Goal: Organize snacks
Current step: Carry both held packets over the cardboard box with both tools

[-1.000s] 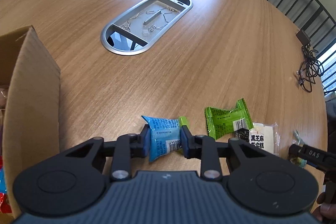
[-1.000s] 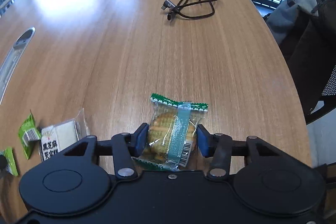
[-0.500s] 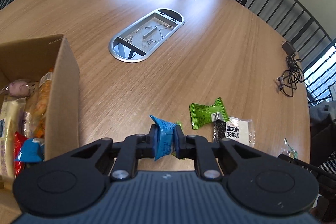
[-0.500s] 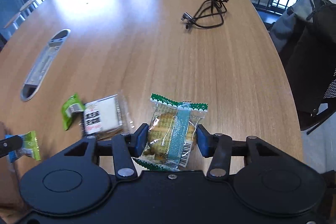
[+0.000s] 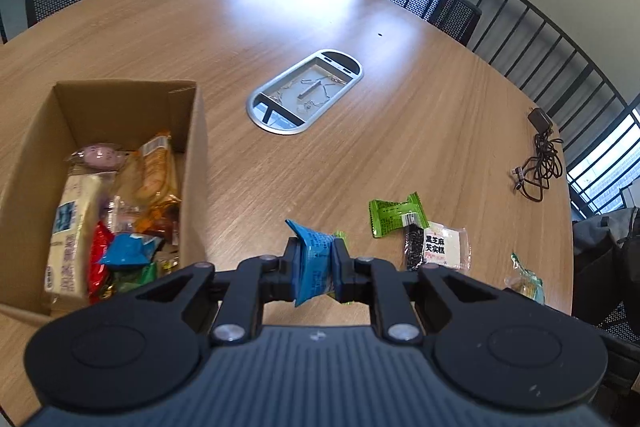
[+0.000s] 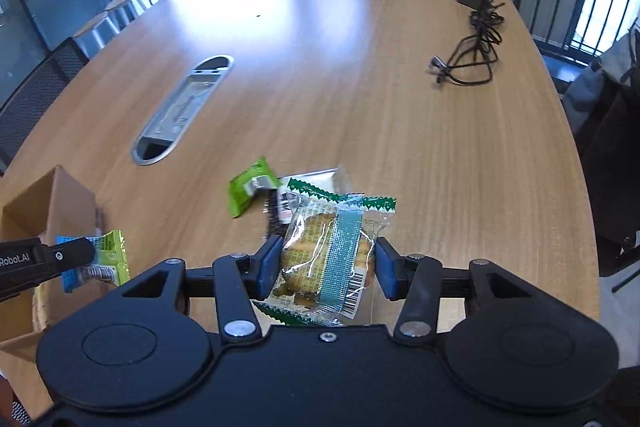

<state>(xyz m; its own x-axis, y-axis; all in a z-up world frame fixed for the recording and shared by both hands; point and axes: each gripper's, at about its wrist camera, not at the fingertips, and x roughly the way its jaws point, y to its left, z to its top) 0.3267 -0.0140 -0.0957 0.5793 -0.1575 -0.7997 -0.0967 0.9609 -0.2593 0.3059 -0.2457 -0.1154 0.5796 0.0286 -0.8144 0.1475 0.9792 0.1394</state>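
Carry step; my left gripper (image 5: 316, 261) clamped tight on blue packet (image 5: 314, 259), right gripper (image 6: 325, 269) pinching biscuit pack (image 6: 326, 247); both aloft right of cardboard box (image 5: 192, 163); next: swing over box, release.

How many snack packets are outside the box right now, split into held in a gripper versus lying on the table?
Held in a gripper: 2 (blue packet, clear biscuit packet)
Lying on the table: 2 (green packet, white sesame-cake packet)
Total: 4

Left gripper (image 5: 316, 269) pinching blue snack packet (image 5: 314, 261) above wooden table (image 5: 320, 27). Open cardboard box (image 5: 198, 163) of snacks at left. Green packet (image 5: 394, 215) and white packet (image 5: 440, 247) lying at right.
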